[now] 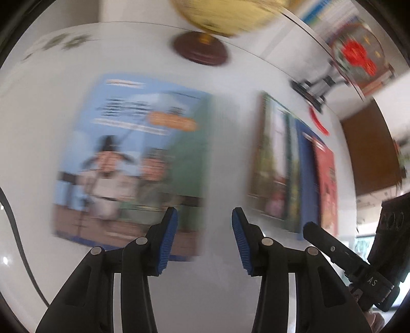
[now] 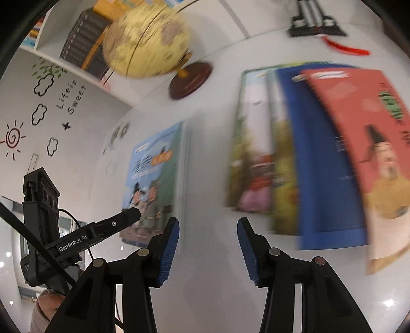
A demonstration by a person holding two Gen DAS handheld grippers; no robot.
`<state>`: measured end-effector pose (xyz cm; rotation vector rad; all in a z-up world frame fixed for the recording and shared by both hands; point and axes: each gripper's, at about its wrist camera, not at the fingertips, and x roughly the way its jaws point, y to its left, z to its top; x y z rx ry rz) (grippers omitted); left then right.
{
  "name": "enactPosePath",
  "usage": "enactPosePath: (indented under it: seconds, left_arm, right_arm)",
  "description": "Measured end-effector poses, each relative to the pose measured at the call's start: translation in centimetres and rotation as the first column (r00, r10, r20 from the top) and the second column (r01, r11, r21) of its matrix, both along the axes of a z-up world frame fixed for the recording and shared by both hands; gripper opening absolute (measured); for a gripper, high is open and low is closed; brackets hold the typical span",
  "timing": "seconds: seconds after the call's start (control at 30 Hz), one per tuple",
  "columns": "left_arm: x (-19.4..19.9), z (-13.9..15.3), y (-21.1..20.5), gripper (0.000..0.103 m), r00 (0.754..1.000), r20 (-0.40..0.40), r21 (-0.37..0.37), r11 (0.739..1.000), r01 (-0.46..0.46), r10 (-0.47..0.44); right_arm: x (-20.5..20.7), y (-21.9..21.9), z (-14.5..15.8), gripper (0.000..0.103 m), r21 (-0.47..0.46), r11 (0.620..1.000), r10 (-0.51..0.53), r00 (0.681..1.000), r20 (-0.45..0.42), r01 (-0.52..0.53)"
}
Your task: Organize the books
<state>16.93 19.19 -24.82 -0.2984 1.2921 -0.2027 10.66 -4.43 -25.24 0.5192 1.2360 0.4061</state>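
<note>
A light-blue picture book (image 1: pixel 133 164) lies flat on the white table (image 1: pixel 220 281), alone on the left; it also shows in the right wrist view as the light-blue book (image 2: pixel 153 179). To its right lies a fanned stack of books (image 2: pixel 307 158), red cover on top of blue and green ones, seen in the left wrist view as the stack (image 1: pixel 294 169). My left gripper (image 1: pixel 205 217) hangs open over bare table between the two, its left fingertip over the blue book's corner. My right gripper (image 2: pixel 208 226) is open too, empty, over the gap beside the stack. Both views are motion-blurred.
A yellow globe (image 2: pixel 146 41) on a dark round base stands at the back of the table. A metal stand with a red tassel (image 2: pixel 317 23) sits at the back right. A shelf with dark books (image 2: pixel 84 43) is behind the globe. A hand (image 2: pixel 48 304) holds the left gripper.
</note>
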Motion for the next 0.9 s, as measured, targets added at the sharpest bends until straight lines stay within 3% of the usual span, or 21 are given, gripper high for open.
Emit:
enactPosePath:
  seconds: [0.1, 0.23, 0.53, 0.8, 0.9]
  left_arm:
    - [0.9, -0.1, -4.0, 0.046, 0.999, 0.0, -0.027, 0.998, 0.054, -0.054]
    - [1.3, 0.1, -8.9, 0.064, 0.992, 0.015, -0.035, 0.992, 0.124, -0.124]
    - [1.2, -1.0, -17.7, 0.065, 0.98, 0.019, -0.083, 0.977, 0.197, -0.196]
    - [1.9, -1.8, -21.0, 0.066, 0.986, 0.03, -0.064, 0.984, 0.168, -0.166]
    - [2.0, -1.8, -21.5, 0.075, 0.987, 0.039, -0.064, 0.986, 0.157, -0.154]
  right_arm:
    - [-0.5, -3.4, 0.3, 0.046, -0.011, 0.999, -0.041, 0.999, 0.024, 0.041]
    - [-0.9, -8.5, 0.3, 0.046, -0.036, 0.993, -0.108, 0.993, 0.036, 0.11]
    - [-1.4, -18.6, 0.1, 0.046, -0.113, 0.972, -0.199, 0.978, 0.066, 0.205]
    - [-0.2, -23.3, -1.3, 0.046, -0.158, 0.977, -0.13, 0.987, 0.098, 0.145]
    - [0.5, -23.9, -2.0, 0.046, -0.168, 0.979, -0.102, 0.99, 0.098, 0.118]
